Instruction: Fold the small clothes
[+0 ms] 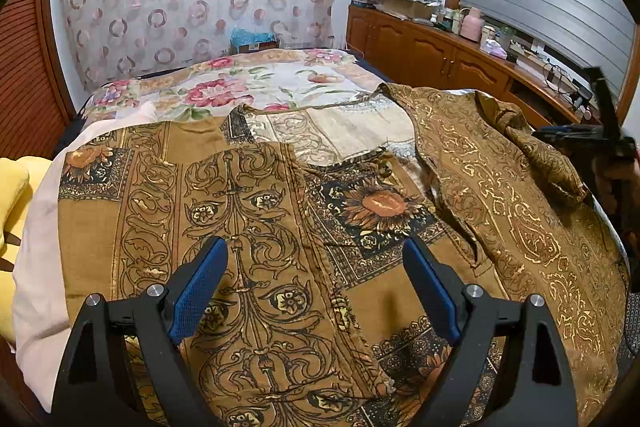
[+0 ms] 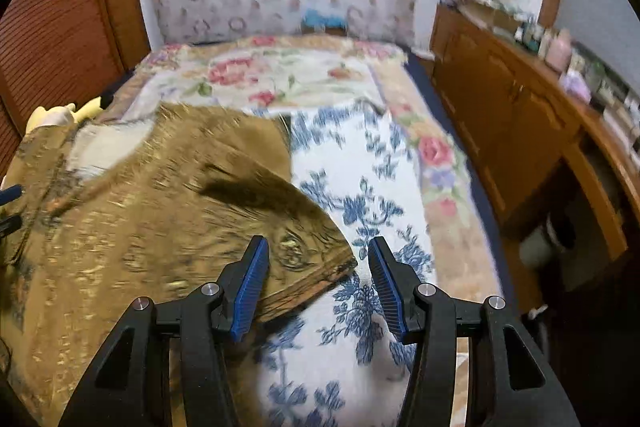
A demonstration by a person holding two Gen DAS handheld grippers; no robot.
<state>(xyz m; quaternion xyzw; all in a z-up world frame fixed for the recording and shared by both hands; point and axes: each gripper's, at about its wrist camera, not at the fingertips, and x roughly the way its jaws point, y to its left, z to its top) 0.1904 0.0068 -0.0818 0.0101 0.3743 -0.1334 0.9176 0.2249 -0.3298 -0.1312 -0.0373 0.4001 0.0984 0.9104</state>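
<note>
A brown patterned garment [image 1: 256, 227] with black scrolls and orange flowers lies spread on the bed. Its right half [image 1: 520, 211], gold-printed, is folded over with a rumpled sleeve on top. My left gripper [image 1: 316, 247] is open just above the garment's front, holding nothing. The right gripper shows at the right edge of the left wrist view [image 1: 600, 139]. In the right wrist view, which is blurred, my right gripper [image 2: 318, 247] is open above the garment's right edge [image 2: 304, 263]; nothing is between the fingers.
The bed has a floral cover [image 1: 224, 87] and a blue-flowered white sheet [image 2: 360, 195]. A yellow soft toy [image 1: 16, 187] lies at the left. A wooden sideboard [image 1: 440, 55] with clutter runs along the right, behind a gap beside the bed.
</note>
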